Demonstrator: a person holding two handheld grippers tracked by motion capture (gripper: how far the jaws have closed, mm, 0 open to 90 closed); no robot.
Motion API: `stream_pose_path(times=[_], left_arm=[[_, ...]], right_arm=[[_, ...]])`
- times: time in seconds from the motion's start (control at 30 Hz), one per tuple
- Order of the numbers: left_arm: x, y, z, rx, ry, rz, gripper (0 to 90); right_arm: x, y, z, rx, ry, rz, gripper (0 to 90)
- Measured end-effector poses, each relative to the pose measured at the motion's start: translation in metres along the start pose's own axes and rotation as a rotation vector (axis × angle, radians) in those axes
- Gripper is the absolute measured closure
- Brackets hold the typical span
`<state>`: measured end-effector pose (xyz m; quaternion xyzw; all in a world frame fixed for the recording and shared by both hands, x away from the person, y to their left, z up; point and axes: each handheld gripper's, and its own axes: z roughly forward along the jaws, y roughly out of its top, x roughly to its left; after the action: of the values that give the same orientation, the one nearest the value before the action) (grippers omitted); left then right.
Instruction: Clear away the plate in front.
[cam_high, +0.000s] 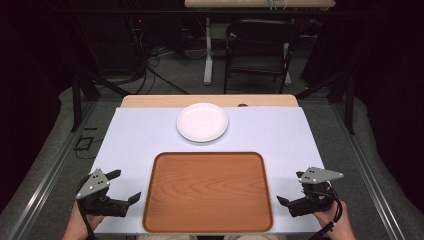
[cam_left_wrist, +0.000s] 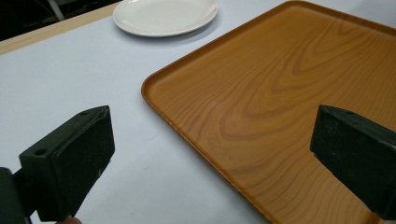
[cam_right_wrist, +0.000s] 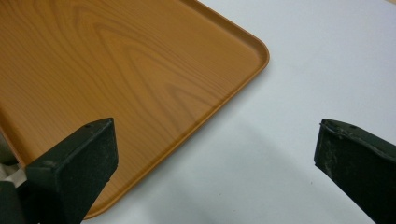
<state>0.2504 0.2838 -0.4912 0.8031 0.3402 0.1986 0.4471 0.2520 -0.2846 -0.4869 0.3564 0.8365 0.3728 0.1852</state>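
A brown wood-grain tray lies empty at the table's near middle; its rim corner also appears in the left gripper view and in the right gripper view. Beyond it sits an empty white plate, seen too at the top of the left gripper view. My left gripper hovers just left of the tray, jaws wide open, nothing between them. My right gripper stands just right of the tray, also open and empty.
A white sheet covers the table, with a bare wooden strip at the far edge. Past the table stand a dark folding chair and a white table leg. Cables lie on the floor at the back left.
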Motion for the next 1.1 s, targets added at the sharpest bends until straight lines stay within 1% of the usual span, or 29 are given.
stream_pose_path(times=[0.1,0.13,0.2,0.23,0.3,0.33,0.4,0.43,0.47,0.5,0.57,0.63,0.7,0.77,0.83,0.87,0.9,0.97,1.03,1.07,1.1], left_arm=[[-0.001,0.001,0.001,-0.002,0.000,0.002,0.0],[-0.001,0.001,0.001,0.004,0.004,0.011,0.0],[-0.002,0.002,0.003,0.007,0.007,0.013,0.0],[-0.002,0.002,0.004,0.016,0.012,0.014,0.0],[-0.002,0.002,0.006,0.044,0.011,-0.003,0.1],[-0.003,0.003,0.007,0.055,0.013,0.001,0.0],[-0.004,0.004,0.007,0.047,0.019,-0.007,0.1],[-0.005,0.005,0.007,0.039,0.013,-0.022,0.1],[-0.006,0.005,0.007,0.035,0.011,-0.028,0.1],[-0.007,0.005,0.006,0.039,0.014,-0.017,0.2],[-0.009,0.005,0.006,0.046,0.023,-0.011,0.1],[-0.010,0.005,0.006,0.047,0.032,-0.012,0.1],[-0.011,0.007,0.006,0.042,0.037,-0.017,0.0],[-0.013,0.009,0.006,0.057,0.035,-0.047,0.0],[-0.017,0.012,0.005,0.055,0.047,-0.049,0.0],[-0.019,0.014,0.005,0.051,0.063,-0.041,0.0],[-0.020,0.016,0.005,0.045,0.075,-0.043,0.0],[-0.022,0.020,0.006,0.037,0.109,-0.061,0.2],[-0.023,0.022,0.007,0.023,0.111,-0.064,0.3],[-0.024,0.024,0.008,0.020,0.120,-0.060,0.2],[-0.025,0.025,0.009,0.012,0.120,-0.056,0.2]], right_arm=[[0.000,-0.001,-0.001,-0.006,-0.004,0.008,0.0],[0.000,-0.001,-0.001,-0.007,-0.005,0.008,0.0],[-0.001,-0.001,0.000,-0.003,-0.003,0.007,0.0],[-0.001,-0.001,0.000,-0.001,-0.002,0.007,0.0],[-0.002,-0.001,0.001,-0.001,-0.001,0.011,0.0],[-0.002,-0.001,0.001,-0.002,0.003,0.012,0.0],[-0.002,-0.001,0.001,-0.001,0.000,0.006,0.0],[-0.001,-0.001,0.001,-0.002,-0.002,0.007,0.0],[-0.002,-0.001,0.000,-0.001,0.000,0.010,0.0],[-0.002,-0.001,-0.001,-0.007,0.001,0.017,0.0],[0.001,0.001,-0.001,-0.014,0.000,0.005,0.0],[0.003,0.001,0.000,-0.003,0.005,-0.006,0.0],[0.002,0.001,0.000,-0.001,0.003,-0.004,0.0],[0.002,0.001,0.001,0.006,-0.001,-0.003,0.0],[0.001,0.000,0.001,0.004,0.001,-0.004,0.0],[0.001,0.001,0.001,0.004,0.001,-0.002,0.0],[0.001,0.001,0.001,0.006,0.003,-0.005,0.0],[0.002,0.001,0.001,0.006,0.003,-0.008,0.0],[0.002,0.001,0.001,0.003,0.002,-0.007,0.0],[0.002,0.001,0.001,0.003,0.003,-0.007,0.0],[0.002,0.001,0.001,0.003,0.004,-0.007,0.0]])
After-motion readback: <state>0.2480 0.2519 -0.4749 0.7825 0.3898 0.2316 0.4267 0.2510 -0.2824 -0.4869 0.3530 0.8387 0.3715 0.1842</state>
